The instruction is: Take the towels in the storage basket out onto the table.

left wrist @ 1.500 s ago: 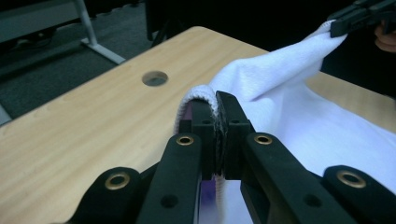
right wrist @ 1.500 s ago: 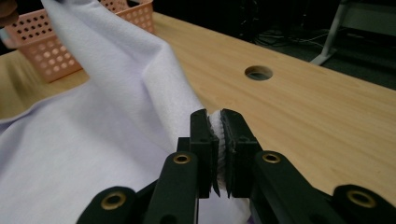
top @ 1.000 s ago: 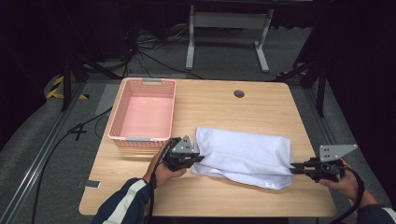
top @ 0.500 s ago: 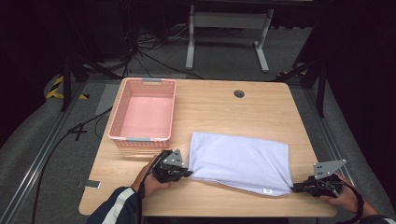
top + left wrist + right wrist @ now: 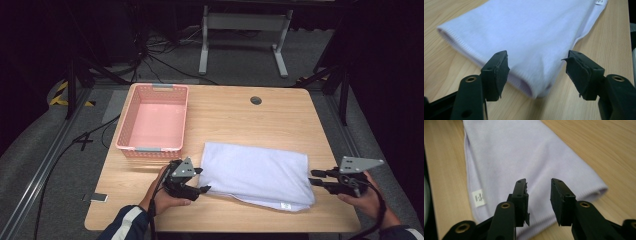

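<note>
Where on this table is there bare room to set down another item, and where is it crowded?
Bare wood runs between the pink basket and the table's right edge, beyond the folded white towel, around the cable hole. The near-left corner is also free. The front is crowded: the left gripper and right gripper flank the towel.

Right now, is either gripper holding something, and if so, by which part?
Nothing is held. The left gripper and right gripper are open, at opposite ends of the folded white cloth.

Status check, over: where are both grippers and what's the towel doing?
Left gripper open at the folded towel's left end. Right gripper open, just off its right end. Towel flat on table. Pink basket clear of it.
</note>
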Available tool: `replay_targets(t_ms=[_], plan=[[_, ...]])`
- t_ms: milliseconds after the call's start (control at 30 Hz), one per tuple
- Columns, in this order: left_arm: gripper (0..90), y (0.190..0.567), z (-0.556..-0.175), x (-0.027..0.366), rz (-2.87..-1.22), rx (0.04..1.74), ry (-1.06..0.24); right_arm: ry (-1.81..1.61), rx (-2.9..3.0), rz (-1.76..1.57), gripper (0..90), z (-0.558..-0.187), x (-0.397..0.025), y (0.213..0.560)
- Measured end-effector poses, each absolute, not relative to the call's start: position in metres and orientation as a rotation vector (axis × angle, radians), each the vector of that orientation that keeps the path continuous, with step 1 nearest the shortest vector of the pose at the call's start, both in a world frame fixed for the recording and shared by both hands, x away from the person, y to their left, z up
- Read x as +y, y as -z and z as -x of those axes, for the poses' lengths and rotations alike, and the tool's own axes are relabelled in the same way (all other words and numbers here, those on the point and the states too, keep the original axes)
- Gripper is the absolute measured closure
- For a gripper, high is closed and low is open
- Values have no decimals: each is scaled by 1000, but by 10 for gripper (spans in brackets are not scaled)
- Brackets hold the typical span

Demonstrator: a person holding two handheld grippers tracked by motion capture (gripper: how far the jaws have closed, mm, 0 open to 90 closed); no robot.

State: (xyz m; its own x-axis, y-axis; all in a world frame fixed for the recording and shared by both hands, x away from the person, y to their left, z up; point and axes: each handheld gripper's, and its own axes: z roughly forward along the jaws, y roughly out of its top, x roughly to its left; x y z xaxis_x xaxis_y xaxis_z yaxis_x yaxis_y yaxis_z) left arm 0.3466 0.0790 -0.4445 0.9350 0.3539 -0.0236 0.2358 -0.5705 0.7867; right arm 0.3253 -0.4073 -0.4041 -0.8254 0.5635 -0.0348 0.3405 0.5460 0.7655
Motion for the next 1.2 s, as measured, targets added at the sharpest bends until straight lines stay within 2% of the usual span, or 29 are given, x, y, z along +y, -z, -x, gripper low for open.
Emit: replay_targets(t_ms=[100,167,200,300,400,567,633,700,767,900,1000,1033,1100,1133,1200], plan=[[419,450,-349,66,-2256,370,-150,-1134,2608,-697,747,-331,-383,416],[558,453,-349,62,-2280,354,-136,-1067,2689,-635,769,-329,-370,427],[558,456,-350,60,-2325,335,-142,-1067,2689,-635,769,-329,-370,427],[696,461,-348,61,-2330,336,-135,-1013,2796,-584,784,-321,-362,443],[785,460,-343,64,-2336,343,-131,-1034,2799,-606,792,-317,-366,445],[788,458,-319,71,-2341,337,-123,-1022,2827,-572,768,-310,-371,444],[709,456,-313,76,-2321,368,-127,-995,2821,-546,650,-310,-366,439],[594,454,-306,88,-2285,466,-176,-1017,2799,-538,620,-314,-360,433],[432,453,-304,99,-2240,582,-202,-1048,2761,-538,547,-322,-348,423],[267,456,-302,109,-2175,733,-176,-1115,2679,-530,488,-350,-307,405],[203,461,-299,100,-2188,752,-154,-1137,2692,-464,445,-383,-251,397],[198,461,-299,100,-2188,752,-154,-1137,2692,-464,445,-383,-251,397],[187,463,-300,96,-2202,752,-153,-1146,2707,-445,441,-402,-221,395],[172,464,-302,93,-2187,762,-141,-1130,2725,-404,417,-419,-192,396],[170,466,-305,87,-2210,782,-133,-1128,2744,-419,411,-428,-179,399]])
